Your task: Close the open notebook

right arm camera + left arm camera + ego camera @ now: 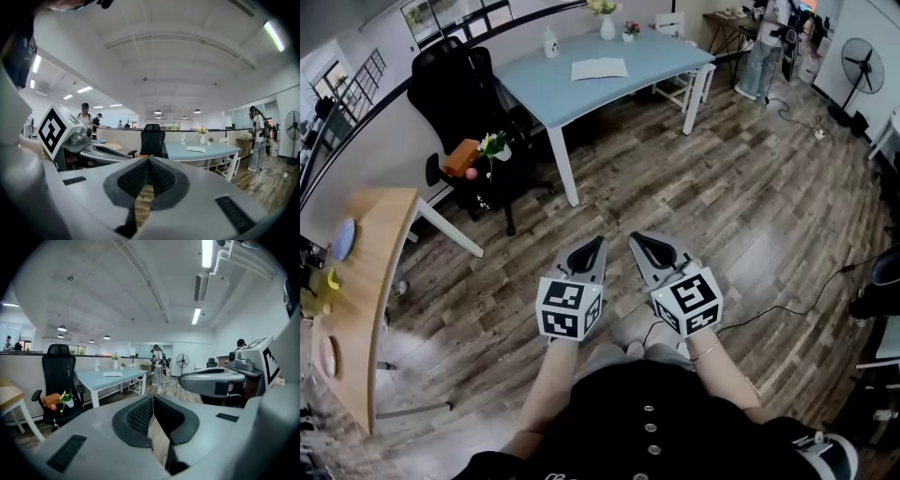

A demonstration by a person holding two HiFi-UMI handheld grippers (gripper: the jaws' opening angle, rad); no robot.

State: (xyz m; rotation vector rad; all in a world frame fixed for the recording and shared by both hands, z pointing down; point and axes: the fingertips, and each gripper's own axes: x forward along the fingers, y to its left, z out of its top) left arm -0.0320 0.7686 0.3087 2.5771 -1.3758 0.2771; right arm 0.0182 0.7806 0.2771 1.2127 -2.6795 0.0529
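Observation:
The open notebook (600,68) lies flat with white pages up on the light blue table (544,89), far across the wooden floor. It shows small in the left gripper view (113,374) and in the right gripper view (195,149). My left gripper (598,242) and right gripper (636,236) are held side by side over the floor close to my body, both pointing toward that table. Each has its jaws shut with the tips meeting and nothing between them, as the left gripper's (153,396) and the right gripper's (149,159) own views show.
A black office chair (455,89) stands left of the blue table, with an orange box and a small plant (478,155) in front of it. A vase (607,23) and a white bottle (550,44) stand on the table. A wooden desk (366,281) is at left, a fan (861,61) and a person (764,47) at back right.

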